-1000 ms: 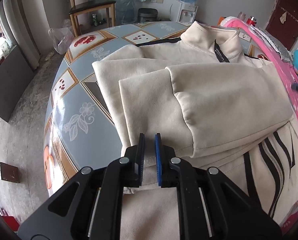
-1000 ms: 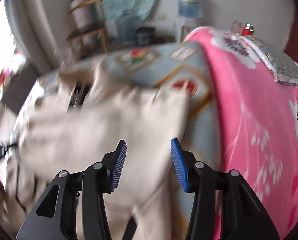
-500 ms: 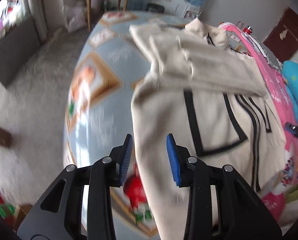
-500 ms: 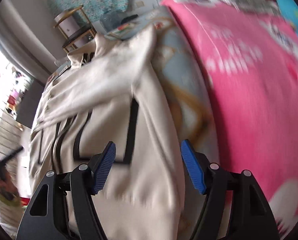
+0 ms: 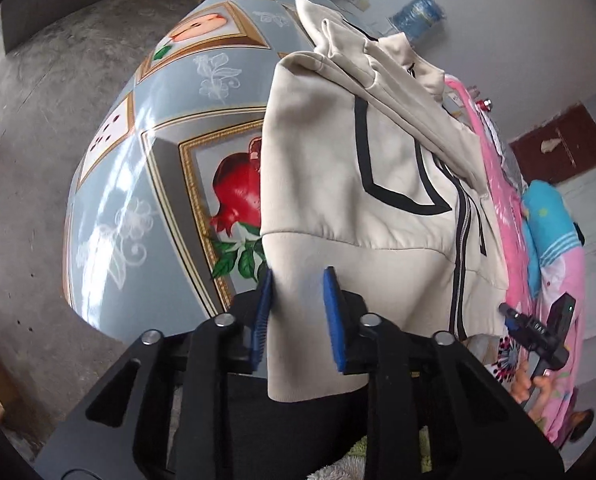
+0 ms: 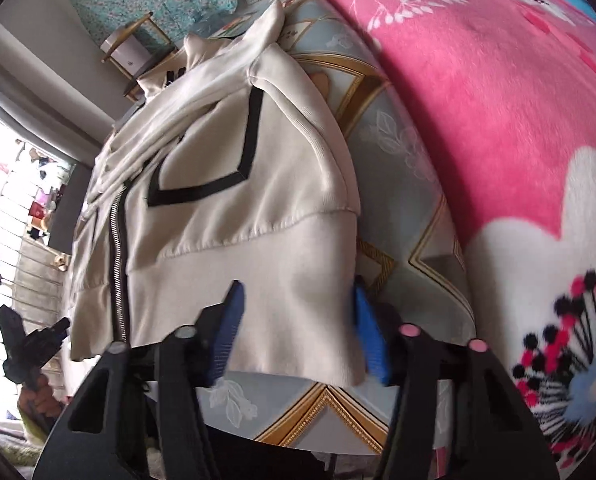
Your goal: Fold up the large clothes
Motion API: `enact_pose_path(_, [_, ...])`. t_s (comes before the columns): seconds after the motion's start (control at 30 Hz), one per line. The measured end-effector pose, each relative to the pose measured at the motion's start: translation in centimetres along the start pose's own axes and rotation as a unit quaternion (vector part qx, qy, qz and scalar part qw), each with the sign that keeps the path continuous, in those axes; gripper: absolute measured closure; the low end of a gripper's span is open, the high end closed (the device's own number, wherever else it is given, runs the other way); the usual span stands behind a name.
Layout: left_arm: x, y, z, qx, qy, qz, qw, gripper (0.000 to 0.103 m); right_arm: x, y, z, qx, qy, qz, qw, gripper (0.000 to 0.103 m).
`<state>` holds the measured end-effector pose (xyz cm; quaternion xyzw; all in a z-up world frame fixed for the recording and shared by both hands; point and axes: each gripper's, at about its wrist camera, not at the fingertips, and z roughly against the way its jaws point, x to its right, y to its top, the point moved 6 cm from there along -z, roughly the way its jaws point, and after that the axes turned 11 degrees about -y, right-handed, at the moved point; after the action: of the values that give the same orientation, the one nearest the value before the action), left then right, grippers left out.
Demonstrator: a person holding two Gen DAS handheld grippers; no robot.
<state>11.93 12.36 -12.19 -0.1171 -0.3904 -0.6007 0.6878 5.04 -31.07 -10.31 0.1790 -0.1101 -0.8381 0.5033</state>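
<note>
Two tongs stand at the hem band of the cream zip jacket (image 5: 378,184), which lies along the table (image 5: 146,184), collar far. Left tongs (image 5: 298,312) and right tongs (image 6: 294,332) straddle opposite hem corners, jaws just closing, not yet clearly pinching.

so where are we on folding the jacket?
Done: both sleeves lie folded across the jacket chest, zip closed. In hand: the left gripper and right gripper straddle the hem corners, jaws just closing, pads apparently not yet pressing the cloth. Left: fold the hem up toward the collar.
</note>
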Motion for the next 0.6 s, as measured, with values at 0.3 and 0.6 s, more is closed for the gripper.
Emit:
enact_pose_path(0.3, [7.6,1.2,7.6,0.069,-0.014,-0.121,0.9902,0.099,-2.3,1.9,9.7,0.103,0.036,0.030,0.994,0.095])
enact_pose_path(0.6, [-1.3,-3.8,2.7,-0.046,0.045,-0.016,0.9978,0.099,3.0,-5.0,2.3,-0.032,0.006,-0.031,0.999,0.094])
